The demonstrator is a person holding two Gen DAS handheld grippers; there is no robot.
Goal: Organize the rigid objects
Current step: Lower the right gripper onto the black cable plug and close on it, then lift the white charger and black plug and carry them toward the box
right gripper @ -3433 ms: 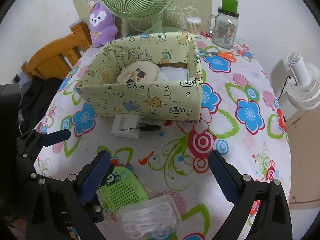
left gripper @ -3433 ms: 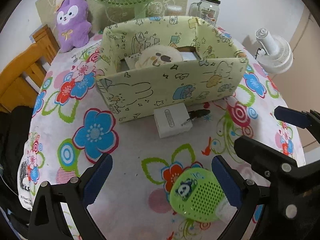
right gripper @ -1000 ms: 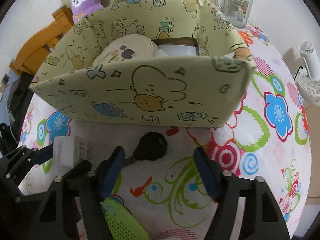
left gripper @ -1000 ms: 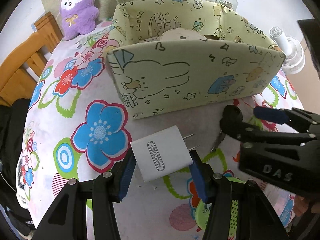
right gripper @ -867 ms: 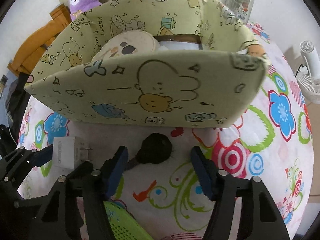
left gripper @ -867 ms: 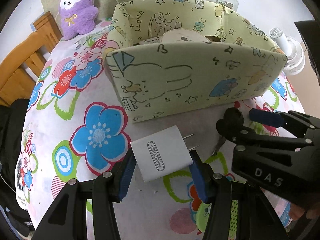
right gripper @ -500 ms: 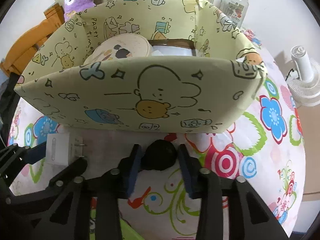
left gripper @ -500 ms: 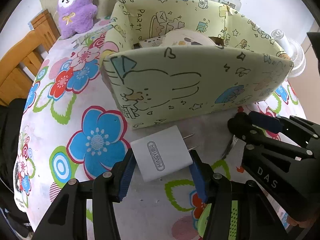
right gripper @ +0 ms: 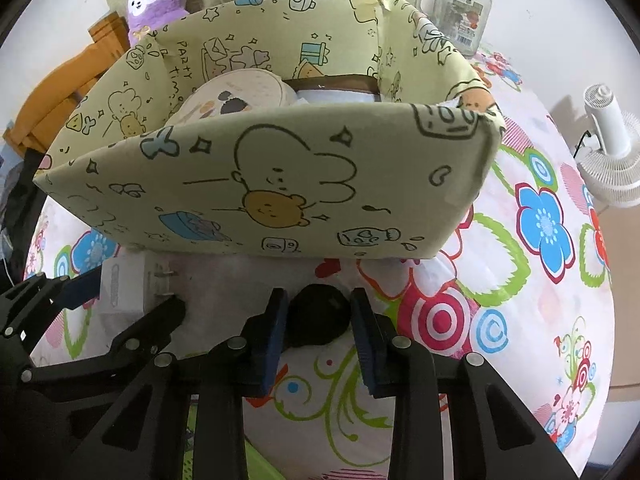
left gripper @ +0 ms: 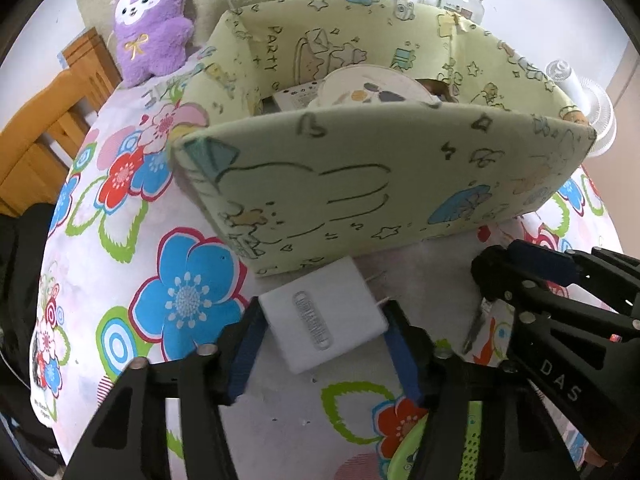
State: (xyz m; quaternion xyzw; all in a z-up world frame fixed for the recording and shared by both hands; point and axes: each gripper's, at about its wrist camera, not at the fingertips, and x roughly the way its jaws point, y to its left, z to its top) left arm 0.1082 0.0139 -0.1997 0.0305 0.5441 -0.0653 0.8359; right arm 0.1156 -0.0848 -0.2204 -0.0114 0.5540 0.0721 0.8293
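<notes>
left gripper (left gripper: 324, 334): blue pads clamped on the sides of a white charger (left gripper: 323, 320), prongs pointing toward the box. right gripper (right gripper: 318, 326): pads pressed against a black key head (right gripper: 318, 320) (metal blade (left gripper: 475, 328) shows in the left view). both items sit just in front of the storage box (right gripper: 280, 196) on the floral tablecloth (right gripper: 520, 280). box: pale green cartoon print, holding a round tin (right gripper: 236, 96) and a white container (right gripper: 336, 94). behind: purple plush (left gripper: 150, 20), glass jar (right gripper: 464, 8), white fan (right gripper: 612, 152).
</notes>
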